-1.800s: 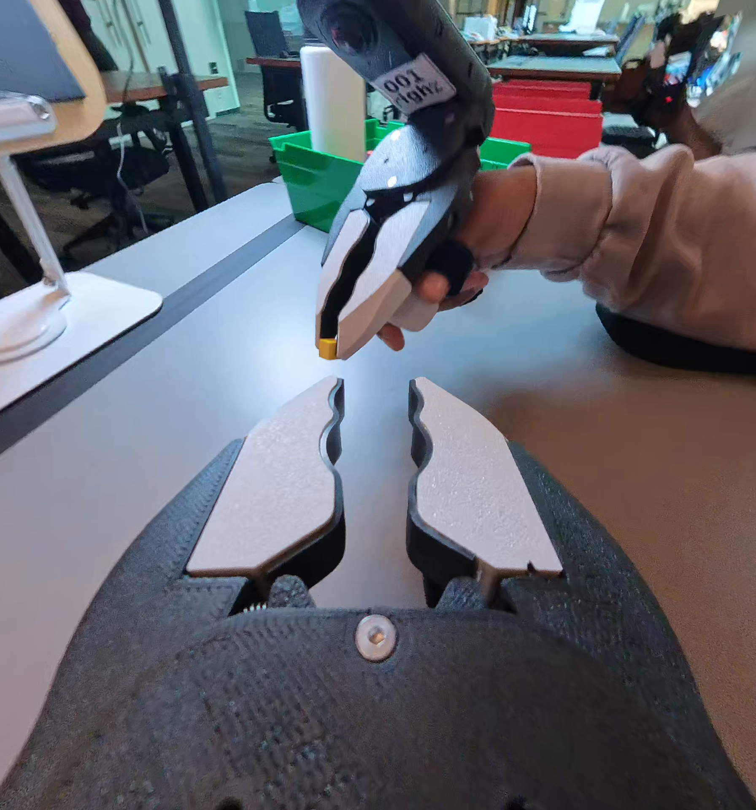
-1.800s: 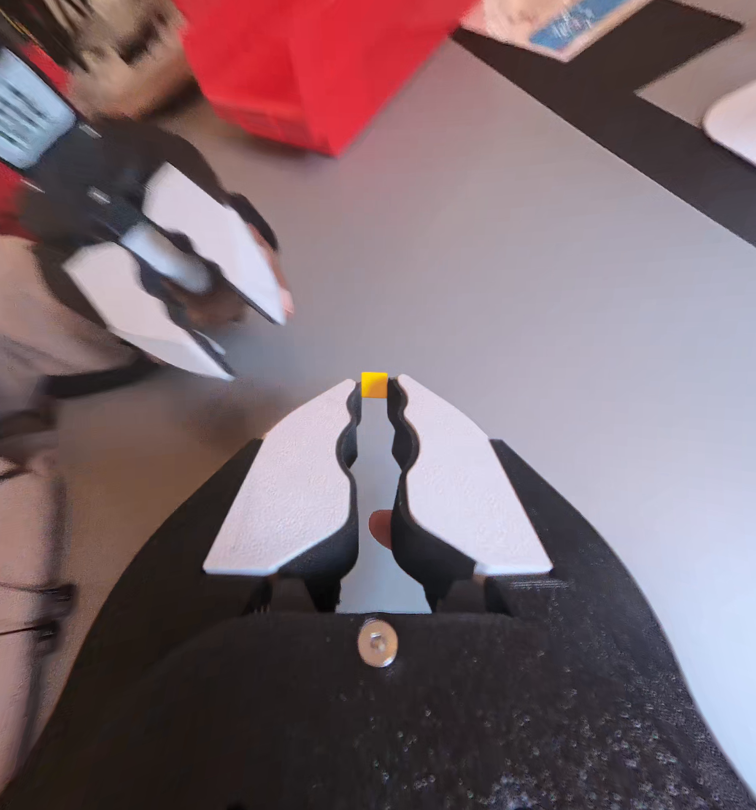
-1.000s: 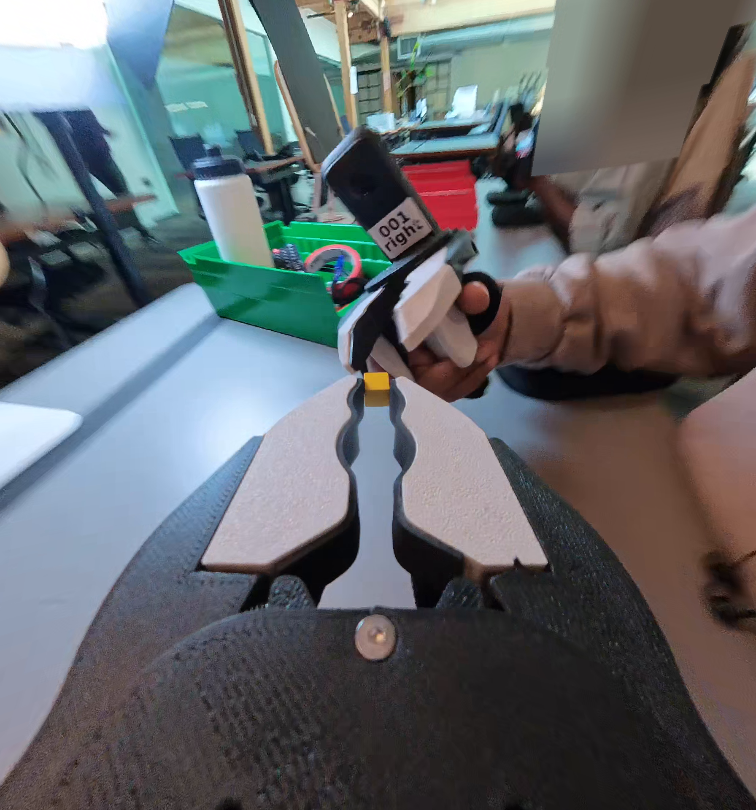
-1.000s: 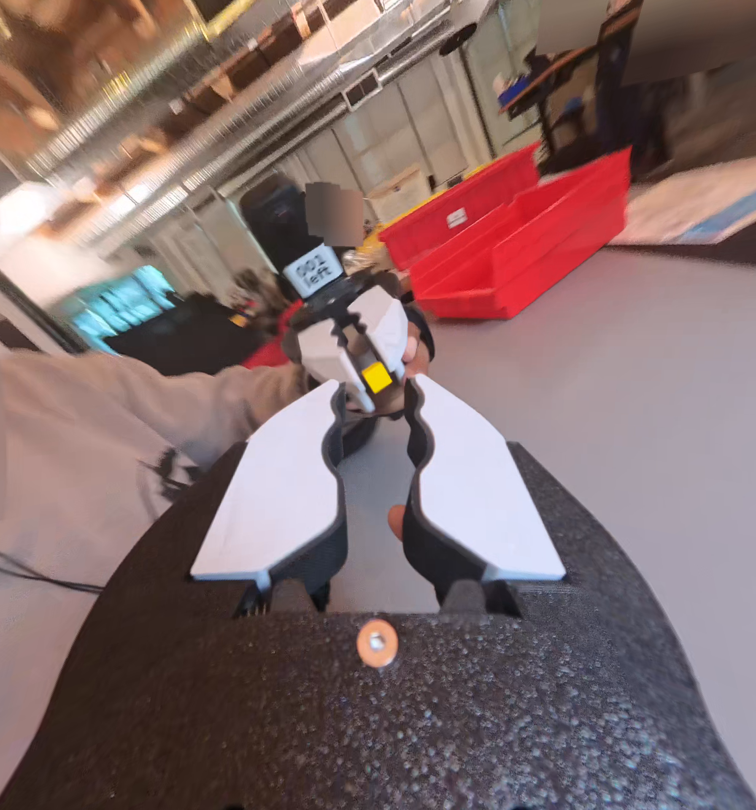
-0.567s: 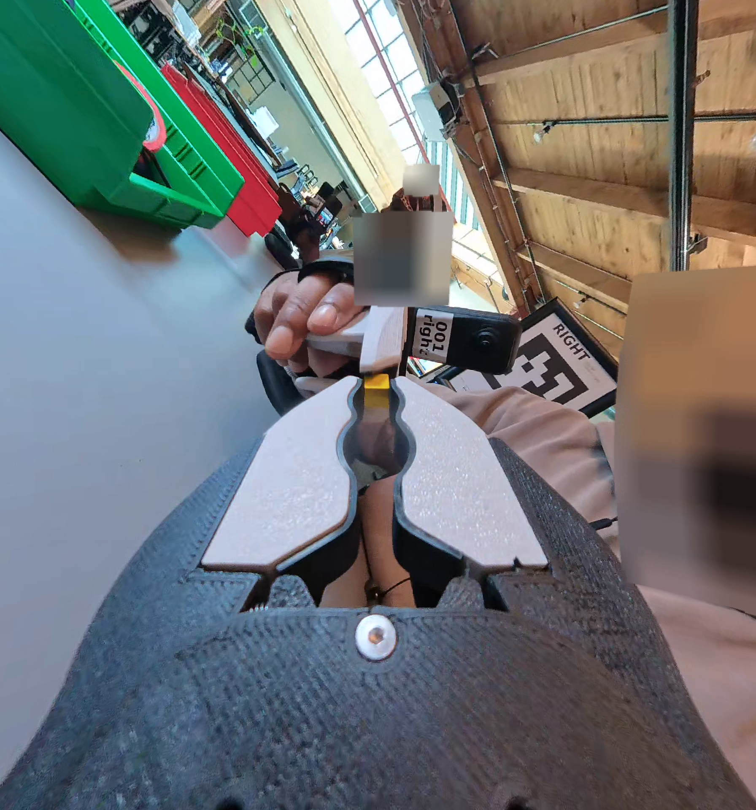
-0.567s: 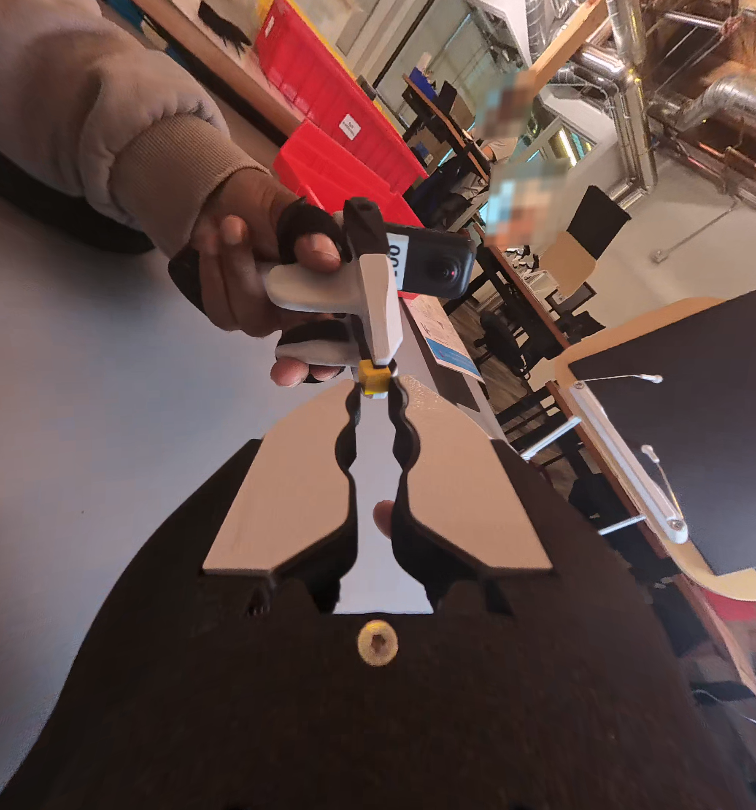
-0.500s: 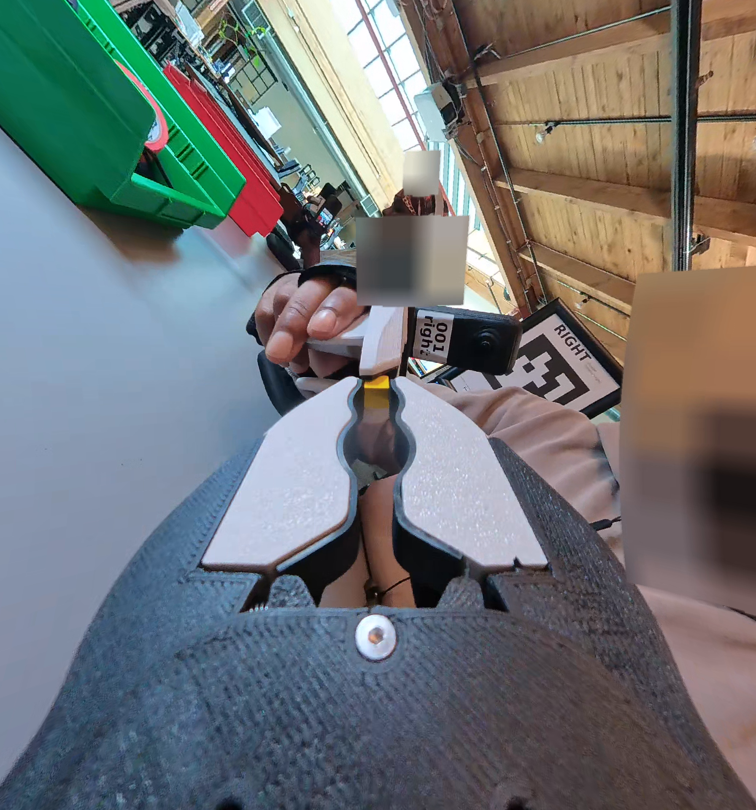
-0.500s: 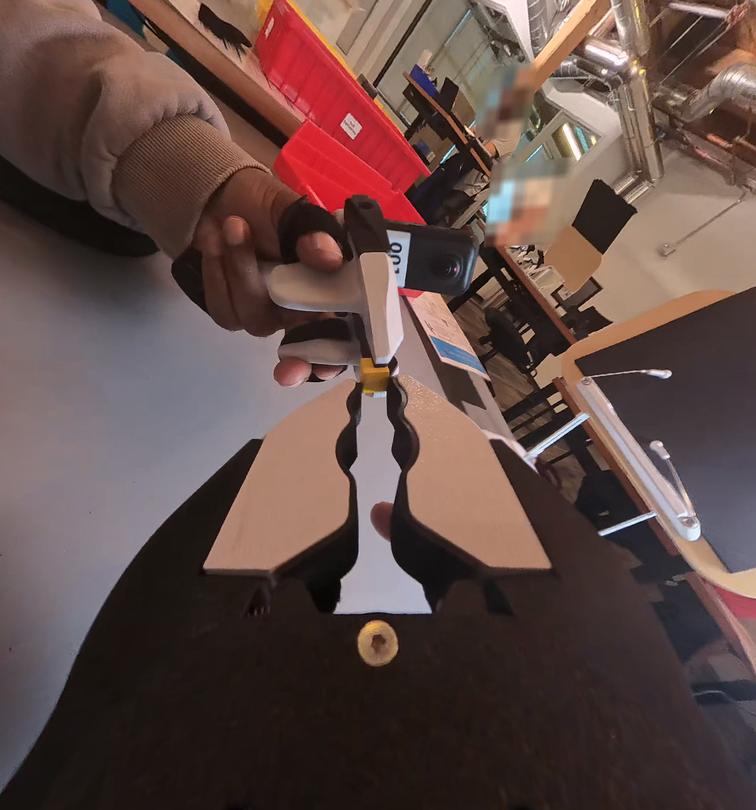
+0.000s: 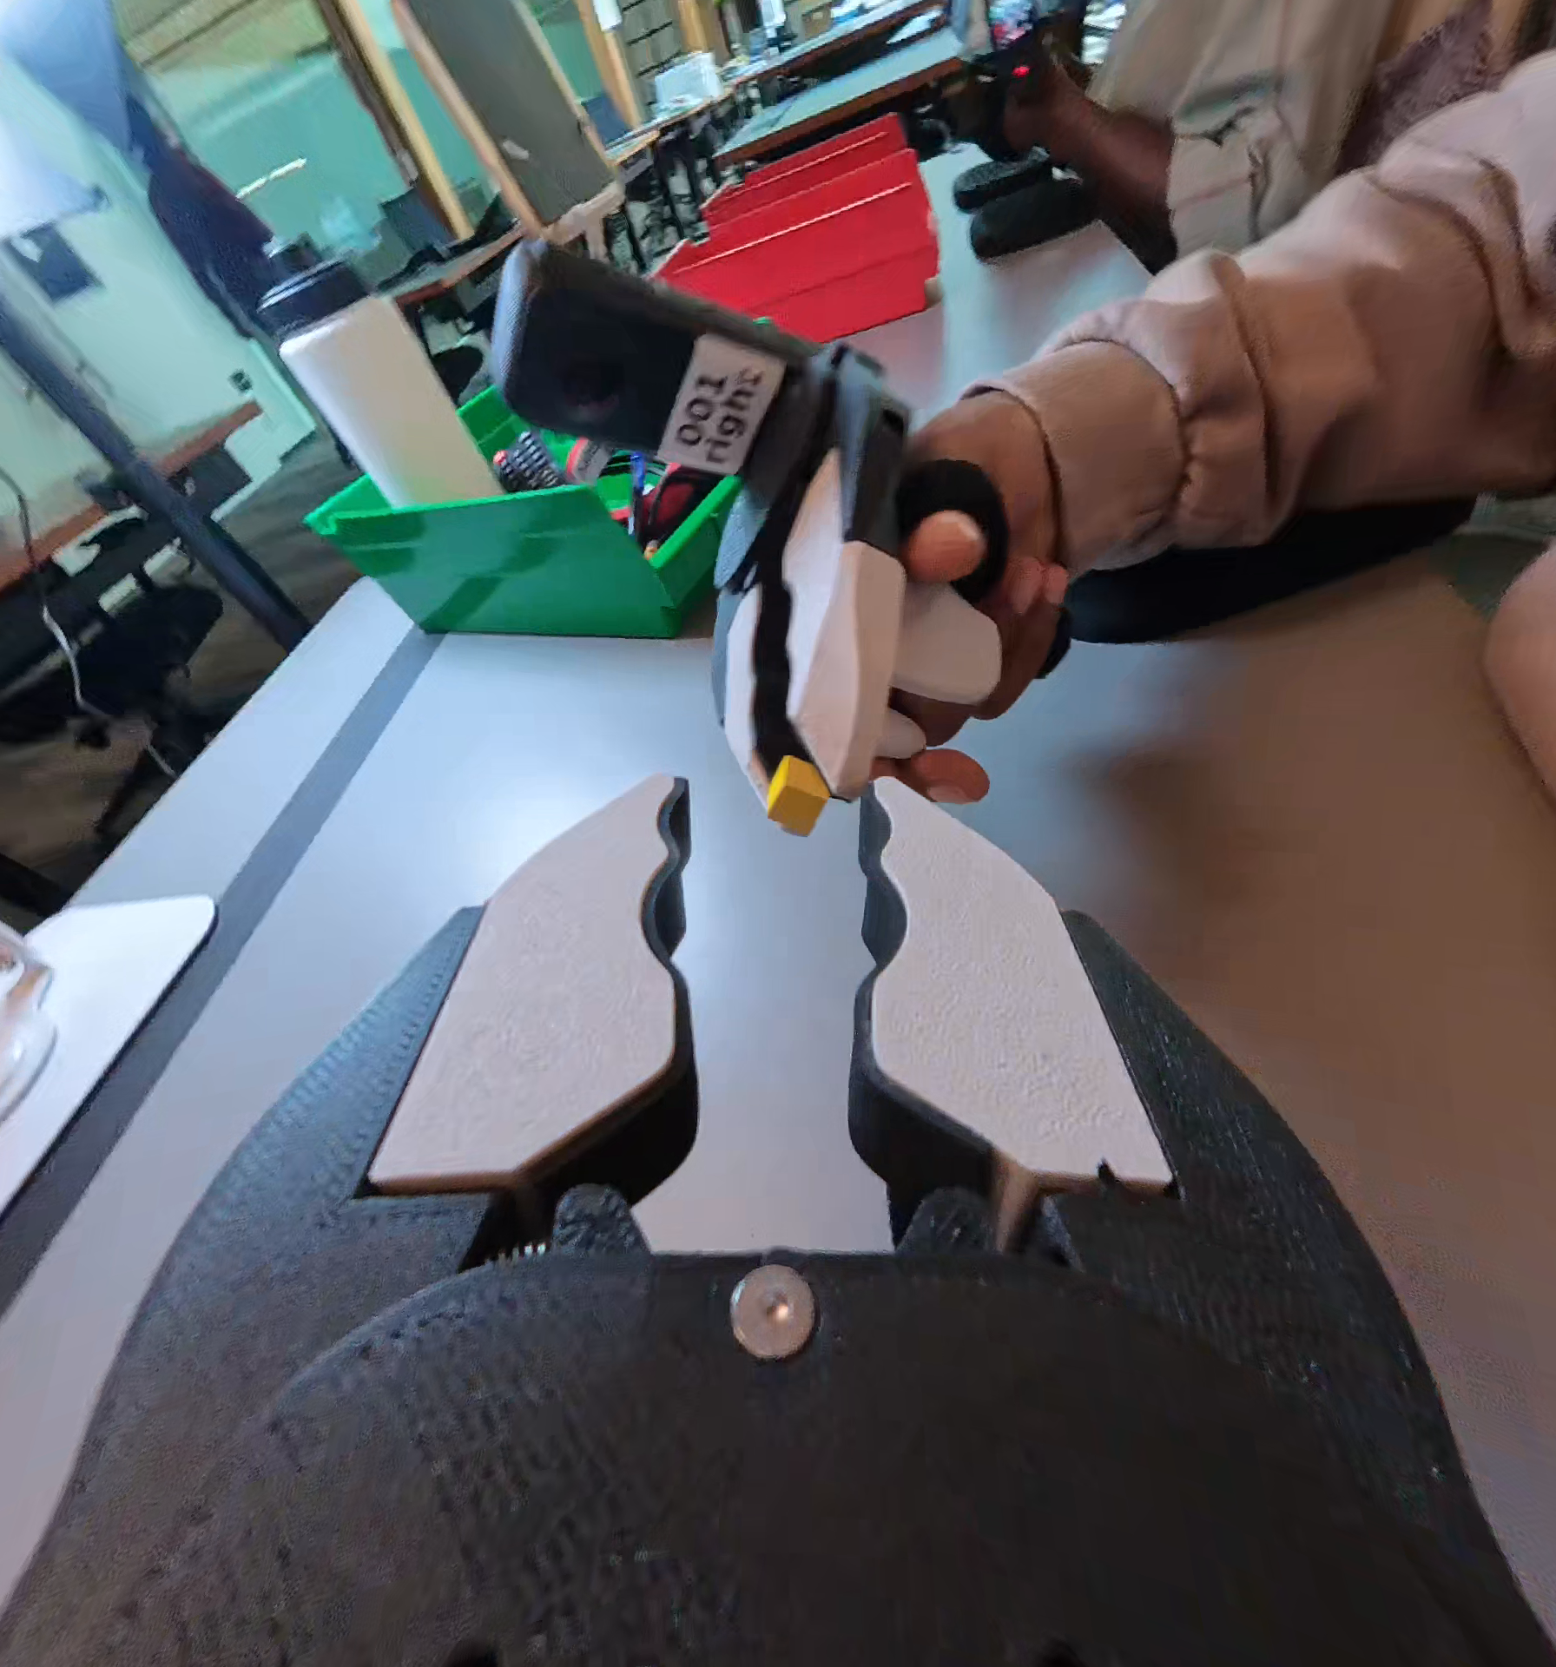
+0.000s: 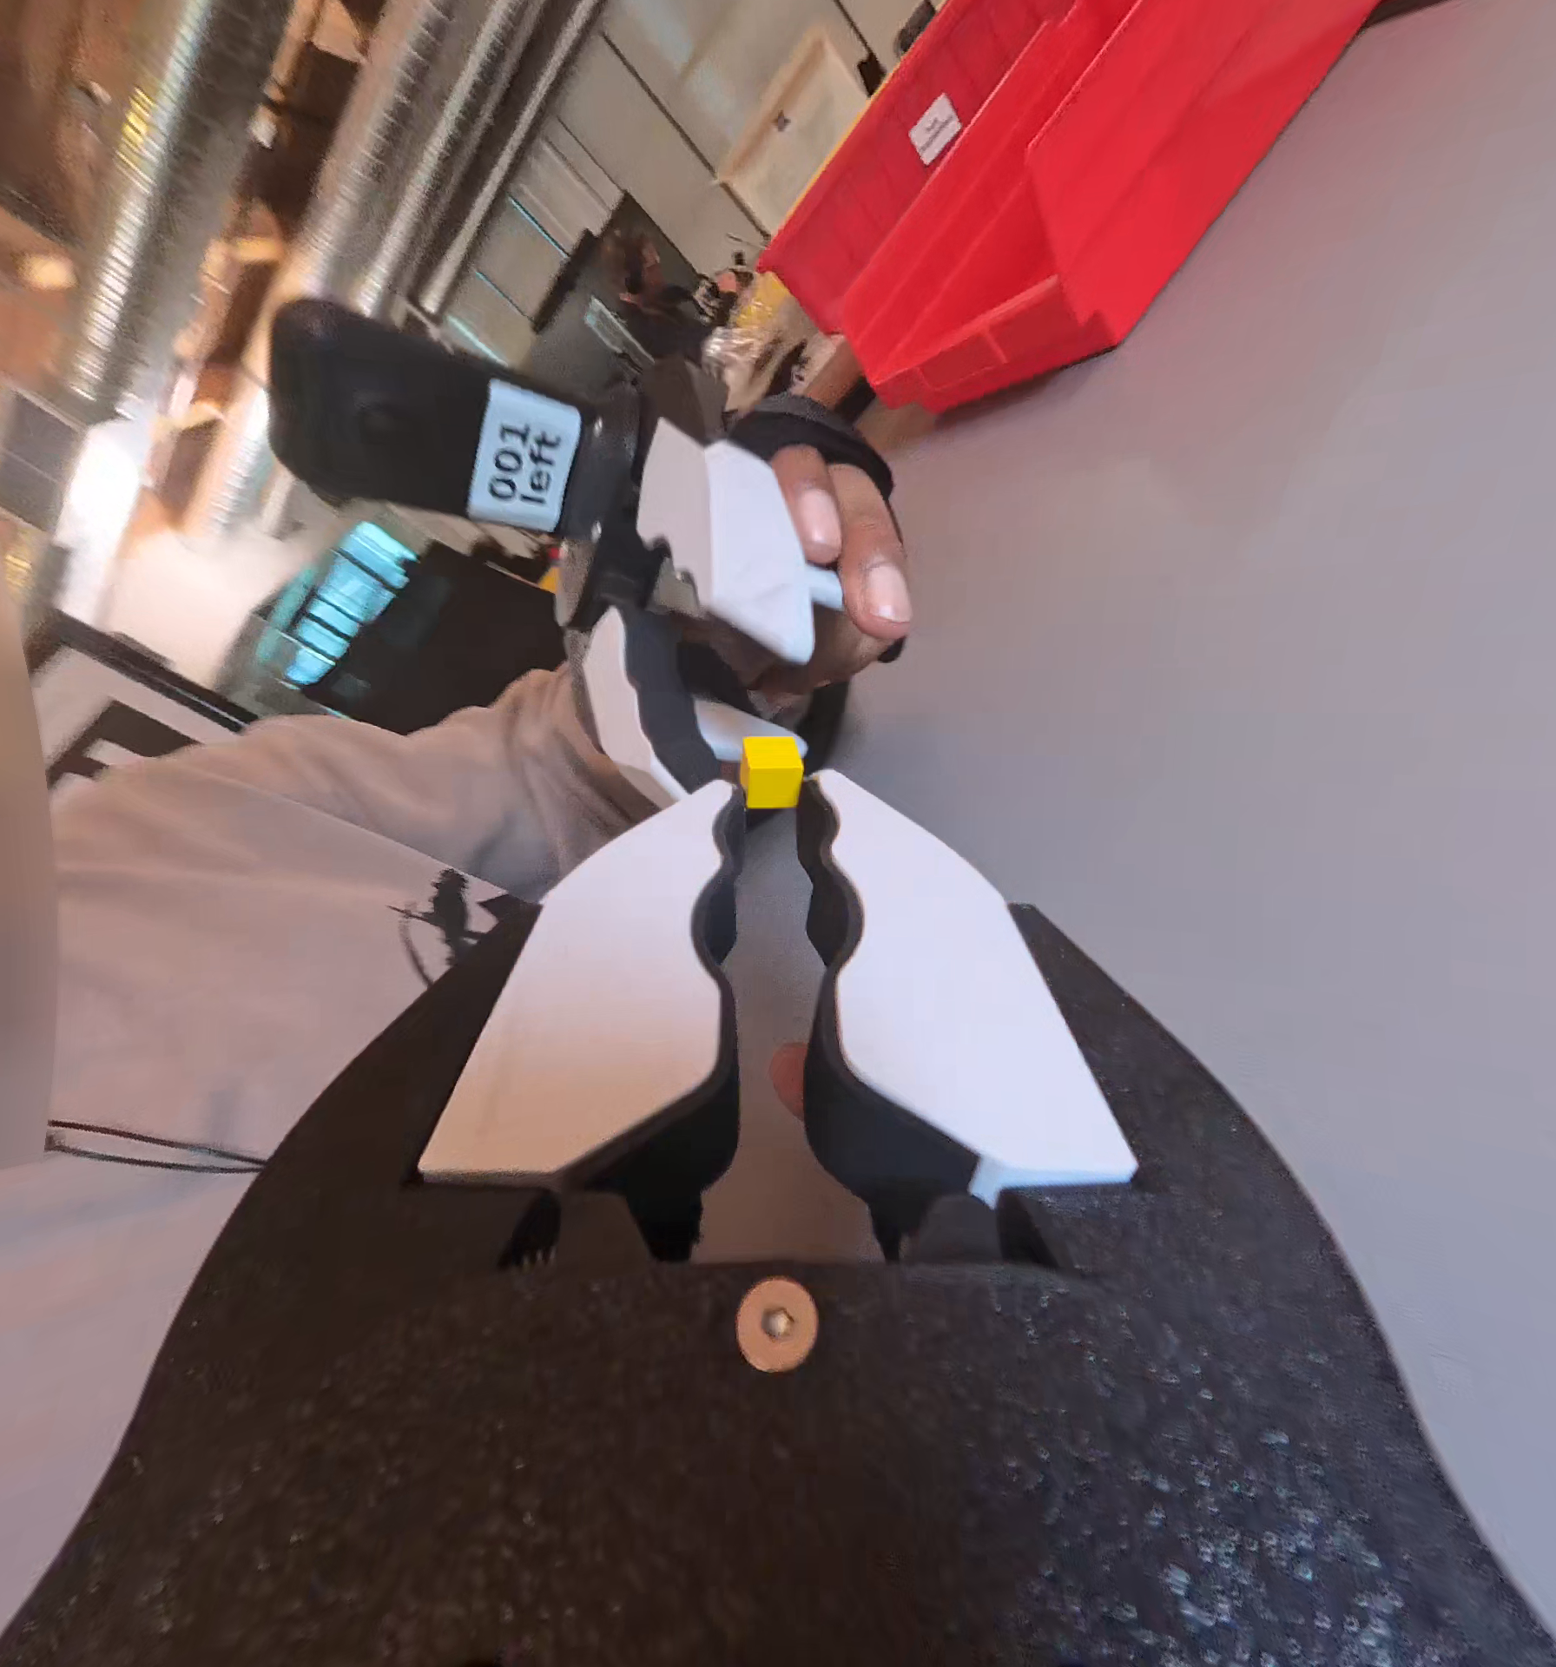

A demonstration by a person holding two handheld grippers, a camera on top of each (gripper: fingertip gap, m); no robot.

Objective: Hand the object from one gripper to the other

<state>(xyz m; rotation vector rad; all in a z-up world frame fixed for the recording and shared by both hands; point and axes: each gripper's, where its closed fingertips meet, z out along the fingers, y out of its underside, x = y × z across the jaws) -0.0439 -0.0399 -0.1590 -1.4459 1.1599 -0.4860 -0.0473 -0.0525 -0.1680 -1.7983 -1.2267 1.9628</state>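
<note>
Left wrist view: the left gripper (image 9: pixel 773 803) sits low over the grey desk (image 9: pixel 522 722), its jaws spread apart with nothing between them.
Task thing: a small yellow cube (image 9: pixel 796 805) is pinched at the very tips of the right gripper (image 9: pixel 792 794), above the gap of the left jaws and nearer the left gripper's right-hand finger; whether it touches that finger cannot be told.
Right wrist view: the right gripper (image 10: pixel 773 787) has its jaws drawn in onto the yellow cube (image 10: pixel 770 769), which juts past the fingertips; the left gripper (image 10: pixel 720 686) faces it just beyond, jaws parted.
Open room: bare desk lies to the left of and ahead of the jaws, up to a dark strip (image 9: pixel 242 911) running along the desk.
Edges: a green bin (image 9: pixel 504 559) holding a white bottle (image 9: pixel 377 406) stands on the far side; red bins (image 9: pixel 810 244) lie behind it; a white flat stand base (image 9: pixel 80 974) sits left of the strip.
Hidden: both gripper bodies fill the lower half of each view and cover the desk below them; the background is blurred.
Hand pose: the right hand (image 9: pixel 982 577) wraps the handle with a finger through the black trigger loop, gripper tilted down and leftward; a beige sleeve (image 9: pixel 1298 361) reaches in from the right.
</note>
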